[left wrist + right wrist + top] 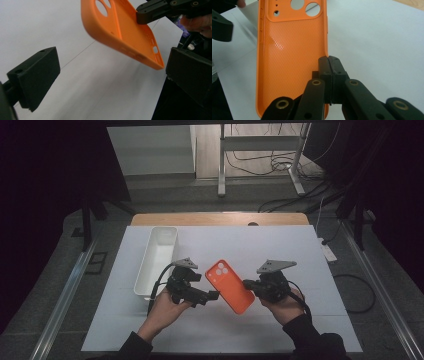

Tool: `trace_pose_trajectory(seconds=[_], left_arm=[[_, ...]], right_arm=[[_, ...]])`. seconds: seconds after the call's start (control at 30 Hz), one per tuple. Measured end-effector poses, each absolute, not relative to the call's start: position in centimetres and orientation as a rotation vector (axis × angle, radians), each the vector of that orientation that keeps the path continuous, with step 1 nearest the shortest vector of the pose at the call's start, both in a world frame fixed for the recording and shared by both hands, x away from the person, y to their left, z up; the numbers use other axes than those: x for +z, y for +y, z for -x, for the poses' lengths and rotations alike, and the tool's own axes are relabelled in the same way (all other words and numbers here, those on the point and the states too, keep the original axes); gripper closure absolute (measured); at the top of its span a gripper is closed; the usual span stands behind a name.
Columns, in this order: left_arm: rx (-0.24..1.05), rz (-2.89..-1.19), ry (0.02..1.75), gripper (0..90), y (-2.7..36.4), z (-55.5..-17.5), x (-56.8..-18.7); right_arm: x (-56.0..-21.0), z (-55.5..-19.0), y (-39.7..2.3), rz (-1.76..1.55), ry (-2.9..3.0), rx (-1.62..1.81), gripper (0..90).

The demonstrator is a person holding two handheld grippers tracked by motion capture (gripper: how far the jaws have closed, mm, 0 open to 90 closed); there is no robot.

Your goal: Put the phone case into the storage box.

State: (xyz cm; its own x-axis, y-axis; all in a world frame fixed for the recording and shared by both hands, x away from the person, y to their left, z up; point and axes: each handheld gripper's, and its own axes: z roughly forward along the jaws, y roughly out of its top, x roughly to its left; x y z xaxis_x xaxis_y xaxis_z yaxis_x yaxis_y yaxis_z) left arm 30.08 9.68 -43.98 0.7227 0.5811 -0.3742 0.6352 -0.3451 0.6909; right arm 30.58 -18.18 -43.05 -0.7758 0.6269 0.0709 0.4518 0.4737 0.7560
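**Orange case held aloft, handover likely**

Above the white tabletop [260,255], beside the white bin [156,257], the orange phone case [230,286] hangs pinched by its edge in the right gripper [329,75]. The left gripper [212,295], jaws spread, waits near; it probably must close on the free edge.
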Motion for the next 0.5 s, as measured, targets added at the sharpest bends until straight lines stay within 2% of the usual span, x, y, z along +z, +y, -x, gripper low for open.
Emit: trace_pose_trajectory(seconds=[0.3, 0.5], left_arm=[[-0.109, -2.035, 0.919, 1.1, 8.9, -30.4, -44.2], [-0.135, -2.035, 0.910, 6.8, 8.3, -30.6, -44.3]], right_arm=[[-43.0, -30.0, -17.4, -0.905, 2.515, 1.212, 88.8], [-42.9, -29.7, -17.0, -0.889, 2.516, 1.226, 88.8]])
